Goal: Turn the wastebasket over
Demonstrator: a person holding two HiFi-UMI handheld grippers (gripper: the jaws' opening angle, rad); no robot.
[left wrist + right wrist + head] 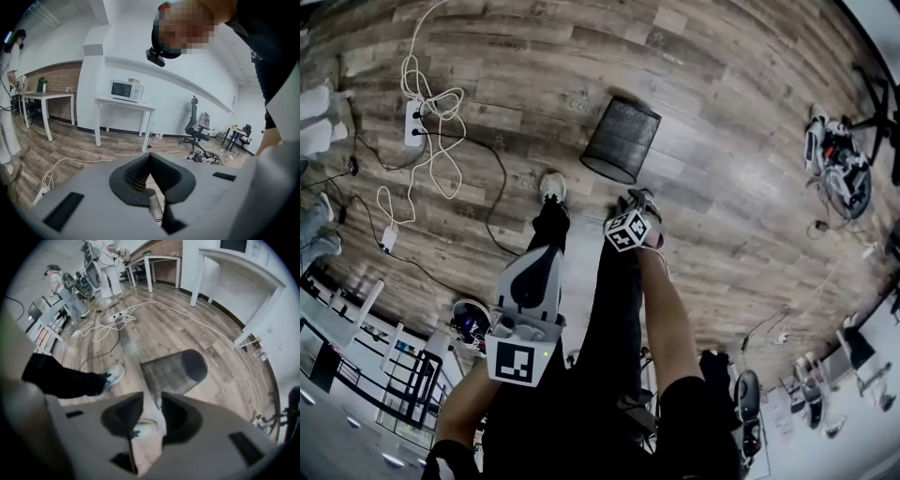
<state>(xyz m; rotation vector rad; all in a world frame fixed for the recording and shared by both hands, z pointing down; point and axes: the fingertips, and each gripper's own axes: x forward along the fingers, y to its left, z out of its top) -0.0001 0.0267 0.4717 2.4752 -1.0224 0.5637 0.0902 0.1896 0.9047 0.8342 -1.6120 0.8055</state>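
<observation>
- Power strip [414, 122] and its looped white cable [441, 159] lie at ten o'clock in the head view, well apart from the job. The nearest loops run toward the person's left shoe [551, 186], so a sidestep that way could snag.
- At seven o'clock the left gripper [539, 267] is closed, its jaws together on nothing. It points out across the room and not at the task's thing.
- At twelve o'clock, just beyond the feet, the black mesh wastebasket [622, 139] sits on the wood floor [722, 225]. Its wide rim is toward the person and its narrow closed end away. I cannot tell whether it lies on its side or stands mouth-down.
- At six o'clock of the basket the right gripper [152, 397] aims steeply down, jaws spread wide. Only floor and a shoe show between them, and it is near the rim but apart from it.
- Likely trouble:
  - the light basket could skid or roll on the smooth boards if nudged before it is gripped;
  - the thin mesh wall could slip from the pads if caught shallowly;
  - the closed left gripper could only push to steady it.
</observation>
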